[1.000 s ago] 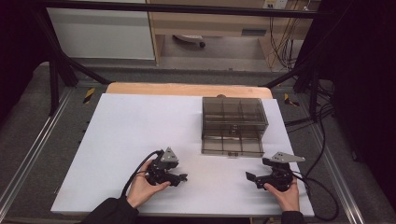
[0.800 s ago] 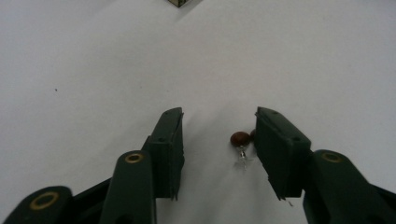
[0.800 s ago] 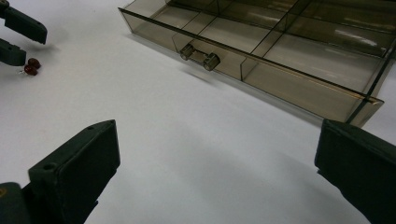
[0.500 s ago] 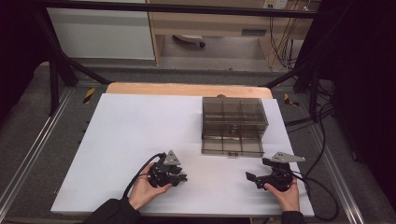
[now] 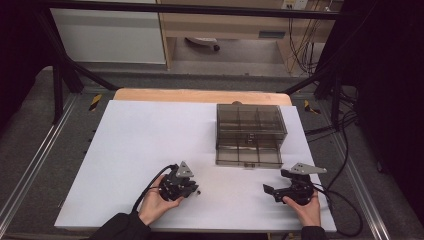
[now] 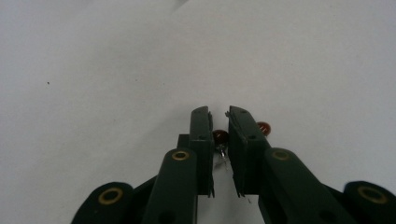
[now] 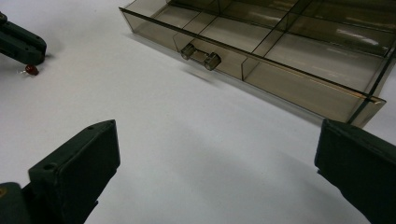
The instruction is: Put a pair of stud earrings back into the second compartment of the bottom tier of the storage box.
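We have the left gripper (image 6: 218, 116) w/ jaws just closed on one small red LED (image 6: 220, 137), a 2nd (image 6: 264, 127) just beside its right jaw, right gripper (image 7: 217, 175) gaping wide; pickup done, drop into open smoked drawer (image 7: 299, 88) ahead is left.

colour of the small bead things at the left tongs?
Dark red, two small round pieces on the white table; clearest in the left gripper view.

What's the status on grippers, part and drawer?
Left gripper shut on red LED. Right gripper open, idle. Drawer pulled open, path clear.
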Motion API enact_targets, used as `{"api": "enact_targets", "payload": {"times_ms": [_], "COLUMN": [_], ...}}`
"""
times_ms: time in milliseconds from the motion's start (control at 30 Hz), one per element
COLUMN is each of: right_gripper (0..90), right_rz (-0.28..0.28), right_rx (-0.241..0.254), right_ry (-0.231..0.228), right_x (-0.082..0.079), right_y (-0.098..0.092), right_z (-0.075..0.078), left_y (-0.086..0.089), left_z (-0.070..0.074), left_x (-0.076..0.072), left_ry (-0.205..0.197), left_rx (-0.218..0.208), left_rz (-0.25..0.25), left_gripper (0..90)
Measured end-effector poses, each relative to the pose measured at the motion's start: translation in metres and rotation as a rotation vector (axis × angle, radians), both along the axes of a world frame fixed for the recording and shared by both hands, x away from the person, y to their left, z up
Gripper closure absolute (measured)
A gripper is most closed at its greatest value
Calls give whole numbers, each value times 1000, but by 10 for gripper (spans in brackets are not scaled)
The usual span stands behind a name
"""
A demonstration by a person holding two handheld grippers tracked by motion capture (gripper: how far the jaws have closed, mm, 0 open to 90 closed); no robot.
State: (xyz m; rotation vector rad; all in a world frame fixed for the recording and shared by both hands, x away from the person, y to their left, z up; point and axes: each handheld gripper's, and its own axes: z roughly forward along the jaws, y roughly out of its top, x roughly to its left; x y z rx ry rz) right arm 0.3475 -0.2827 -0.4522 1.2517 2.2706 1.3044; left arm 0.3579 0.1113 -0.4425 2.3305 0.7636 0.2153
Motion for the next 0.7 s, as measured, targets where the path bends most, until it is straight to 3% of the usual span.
{"api": "enact_targets", "payload": {"times_ms": [700], "right_gripper": [8], "right_rz": [-1], "right_rx": [-2], "right_ry": [-5], "right_x": [0], "right_y": [0], "right_z": [0], "left_y": [3], "left_z": [18], "left_x": [3], "left_ry": [-8], "left_rx": [-35], "left_rz": [-1], "left_gripper": [805]}}
